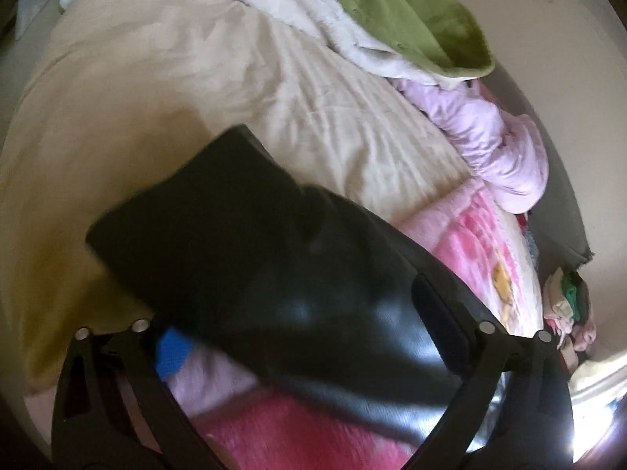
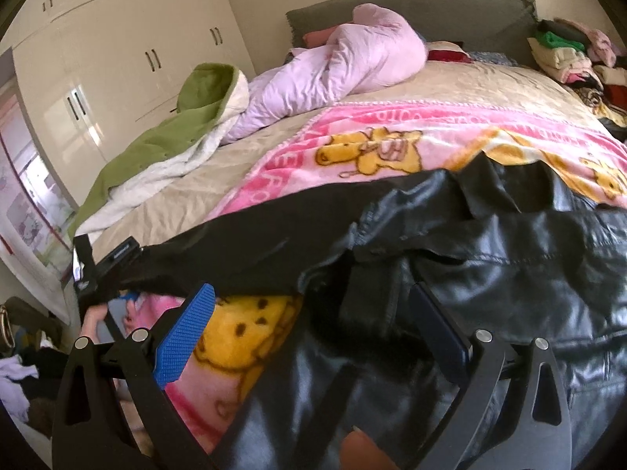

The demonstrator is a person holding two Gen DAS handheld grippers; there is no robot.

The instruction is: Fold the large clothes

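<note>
- Nearest the right-hand camera, the right tongs point(image 2: 305, 337) stand wide apart over a black leather jacket point(image 2: 509, 282), one blue pad point(image 2: 184, 337) bare above the blanket, the other finger lying along the leather; nothing is pinched between them.
- Black jacket lies across the near part of the bed point(image 2: 470, 74), spread on a pink cartoon-bear blanket point(image 2: 392, 137); its shiny bulk sits to the right, and a long matte black sleeve point(image 2: 235, 243) stretches out level to the left, so its long axis runs side to side across the bed.
- Far end of that sleeve meets the left tongs point(image 2: 102, 270), seen at the left edge with a hand point(image 2: 92, 319) under them.
- From the left-hand camera, the left tongs point(image 1: 298, 321) point down at a slant onto the bed, jaws wide, with the sleeve point(image 1: 219, 215) passing between them and running away up-left over the beige bedspread point(image 1: 156, 90); the picture is blurred and I cannot tell whether the pads press the cloth.
- A fingertip point(image 2: 364, 450) shows at the bottom edge of the right view.
- Further up the bed lie a green and white blanket point(image 2: 176, 129) and a crumpled lilac quilt point(image 2: 345, 58), with folded clothes point(image 2: 560, 55) stacked by the headboard point(image 2: 431, 11).
- White wardrobe doors point(image 2: 117, 51) stand behind on the left.
</note>
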